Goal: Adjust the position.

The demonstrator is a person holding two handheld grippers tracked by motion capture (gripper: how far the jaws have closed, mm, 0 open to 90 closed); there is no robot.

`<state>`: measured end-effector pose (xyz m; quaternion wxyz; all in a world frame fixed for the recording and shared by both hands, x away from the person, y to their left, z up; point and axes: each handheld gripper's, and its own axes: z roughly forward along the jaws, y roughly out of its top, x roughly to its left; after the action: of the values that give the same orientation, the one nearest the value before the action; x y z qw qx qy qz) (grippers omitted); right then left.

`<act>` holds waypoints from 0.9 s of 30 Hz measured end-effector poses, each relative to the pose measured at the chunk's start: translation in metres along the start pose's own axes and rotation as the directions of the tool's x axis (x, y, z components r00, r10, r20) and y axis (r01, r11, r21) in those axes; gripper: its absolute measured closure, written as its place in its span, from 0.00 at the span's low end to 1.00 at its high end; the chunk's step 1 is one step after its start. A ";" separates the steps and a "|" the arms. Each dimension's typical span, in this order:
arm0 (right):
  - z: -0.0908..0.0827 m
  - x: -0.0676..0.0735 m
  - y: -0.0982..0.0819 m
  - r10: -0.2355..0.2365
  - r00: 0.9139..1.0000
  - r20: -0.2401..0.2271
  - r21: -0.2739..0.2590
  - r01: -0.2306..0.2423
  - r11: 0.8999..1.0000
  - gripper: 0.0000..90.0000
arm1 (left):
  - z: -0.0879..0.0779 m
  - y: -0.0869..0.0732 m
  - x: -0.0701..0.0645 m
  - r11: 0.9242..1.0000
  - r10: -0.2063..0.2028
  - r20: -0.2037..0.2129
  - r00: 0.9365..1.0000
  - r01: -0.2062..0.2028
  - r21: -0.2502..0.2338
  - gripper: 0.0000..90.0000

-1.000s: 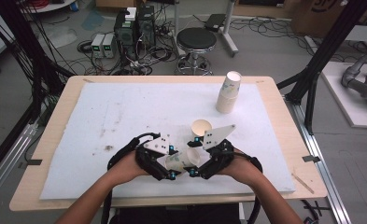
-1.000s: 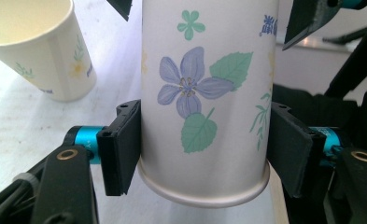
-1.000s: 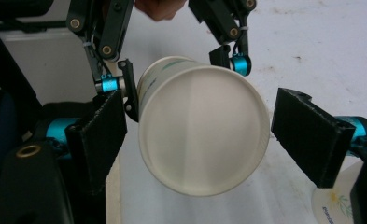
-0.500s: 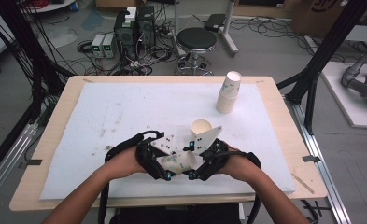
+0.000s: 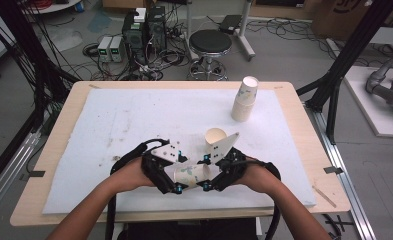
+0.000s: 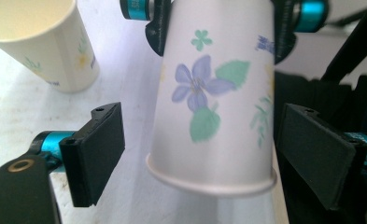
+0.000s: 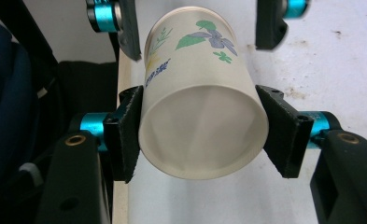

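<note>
A floral paper cup [image 5: 190,173] lies on its side in the air between my two grippers, above the front of the white mat [image 5: 134,115]. My right gripper [image 7: 202,135] is shut on the cup [image 7: 202,130] near its base, one jaw pressed on each side. My left gripper [image 6: 204,158] is open, its jaws standing either side of the rim end of the cup [image 6: 214,102] without touching it. In the high view the left gripper [image 5: 176,176] and right gripper [image 5: 206,172] face each other, tips nearly meeting.
A second paper cup [image 5: 216,137] stands upright on the mat just beyond the grippers, also seen as the cup [image 6: 41,42] at upper left. A stack of cups [image 5: 245,100] stands at the back right. The table's front edge [image 5: 184,216] is close under the hands.
Both hands and the held cup have shifted slightly left and toward the front edge. The upright cup and the stack have not moved.
</note>
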<state>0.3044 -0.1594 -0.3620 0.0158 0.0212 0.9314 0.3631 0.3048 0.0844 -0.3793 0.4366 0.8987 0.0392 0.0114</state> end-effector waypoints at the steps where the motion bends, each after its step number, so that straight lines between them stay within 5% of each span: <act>1: -0.001 0.000 -0.002 0.007 1.000 0.005 -0.008 -0.007 1.000 0.42 | -0.002 -0.003 0.000 1.000 -0.010 -0.003 1.000 0.010 -0.019 0.17; 4: -0.006 -0.001 -0.009 0.028 0.999 0.019 -0.031 -0.028 0.999 0.42 | -0.008 -0.015 0.001 0.993 -0.065 -0.018 0.998 0.063 -0.098 0.18; 11: -0.016 -0.002 -0.023 0.076 0.997 0.032 -0.121 -0.072 0.990 0.42 | -0.018 -0.034 0.001 0.958 -0.127 -0.036 0.991 0.113 -0.262 0.18; 17: -0.018 0.001 -0.033 0.096 0.995 0.037 -0.190 -0.087 0.978 0.41 | -0.018 -0.041 -0.002 0.937 -0.132 -0.042 0.990 0.111 -0.331 0.18; 21: -0.017 0.004 -0.040 0.108 0.994 0.036 -0.228 -0.097 0.969 0.41 | -0.016 -0.045 -0.003 0.914 -0.147 -0.038 0.988 0.121 -0.387 0.18; 27: -0.014 0.007 -0.048 0.127 0.992 0.028 -0.286 -0.113 0.951 0.41 | -0.010 -0.048 -0.004 0.900 -0.145 -0.020 0.989 0.123 -0.417 0.18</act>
<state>0.2959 -0.2035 -0.3841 0.0181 0.0837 0.8659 0.4928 0.2972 0.1209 -0.4107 0.6161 0.7801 0.1086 0.0123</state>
